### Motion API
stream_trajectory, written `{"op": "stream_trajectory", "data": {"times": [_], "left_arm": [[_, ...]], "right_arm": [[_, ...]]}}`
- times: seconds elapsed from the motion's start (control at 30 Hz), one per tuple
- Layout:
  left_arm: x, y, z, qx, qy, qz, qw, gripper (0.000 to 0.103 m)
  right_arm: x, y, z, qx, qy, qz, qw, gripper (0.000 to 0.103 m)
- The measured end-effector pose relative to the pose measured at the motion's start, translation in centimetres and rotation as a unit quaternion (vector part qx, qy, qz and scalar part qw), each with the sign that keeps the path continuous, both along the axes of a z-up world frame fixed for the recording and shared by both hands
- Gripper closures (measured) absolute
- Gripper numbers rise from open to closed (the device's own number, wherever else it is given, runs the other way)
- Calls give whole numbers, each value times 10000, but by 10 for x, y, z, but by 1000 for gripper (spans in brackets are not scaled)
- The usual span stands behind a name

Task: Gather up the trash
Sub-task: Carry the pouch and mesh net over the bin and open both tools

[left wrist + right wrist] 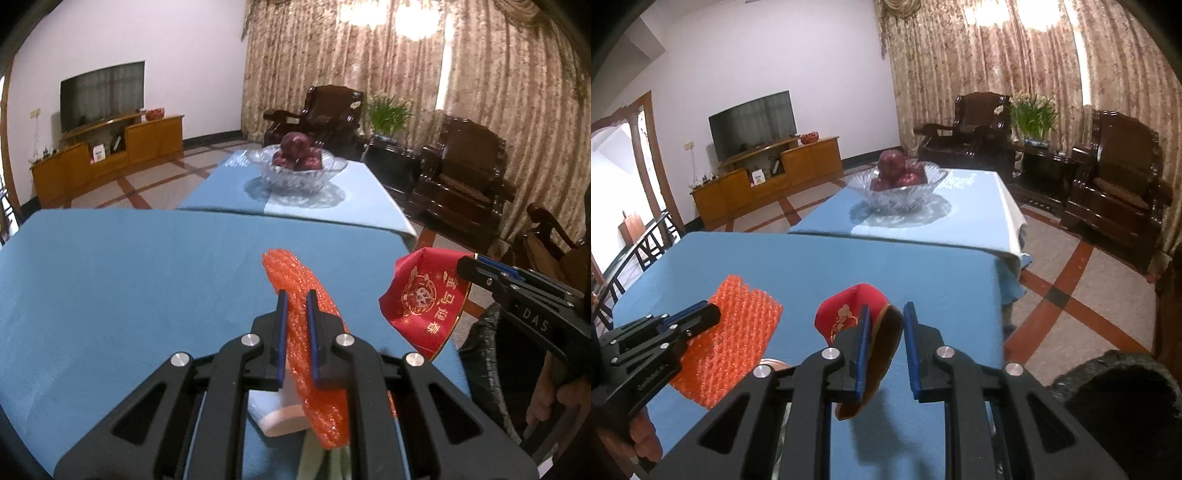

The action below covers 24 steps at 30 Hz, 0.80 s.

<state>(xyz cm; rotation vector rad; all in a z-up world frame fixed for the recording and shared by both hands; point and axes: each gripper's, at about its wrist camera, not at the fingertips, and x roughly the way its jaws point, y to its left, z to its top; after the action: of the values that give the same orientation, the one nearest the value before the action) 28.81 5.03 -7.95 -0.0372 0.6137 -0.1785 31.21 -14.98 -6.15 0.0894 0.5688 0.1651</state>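
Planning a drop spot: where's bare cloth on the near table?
Free: the left and far stretch of the near blue table, up to the seam before the glass fruit bowl. Crowded: the near right corner, with orange foam net, red packet, both grippers.

Both wrist views low, near, forward | shared: fruit bowl point(297, 171)

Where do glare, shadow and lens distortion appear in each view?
Left wrist view: blown-out lamps before the patterned curtains; the cut-glass fruit bowl casts a mottled shadow. Right wrist view: similar lamp glare; straight edges of the blue-covered table bow; dark corners.
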Motion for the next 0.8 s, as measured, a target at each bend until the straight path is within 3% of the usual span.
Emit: {"op": "stream_trajectory", "data": {"times": [0.4,0.8], "left_arm": [[-39,-71,26,48,-87,-611,9981,94],[-65,-164,18,-130,-23,-1508,9885,94]], "right_arm": [[-65,-60,29,-228,-95,-503,9984,85],[-122,-143,25,-489,83,-1393,9890,85]]}}
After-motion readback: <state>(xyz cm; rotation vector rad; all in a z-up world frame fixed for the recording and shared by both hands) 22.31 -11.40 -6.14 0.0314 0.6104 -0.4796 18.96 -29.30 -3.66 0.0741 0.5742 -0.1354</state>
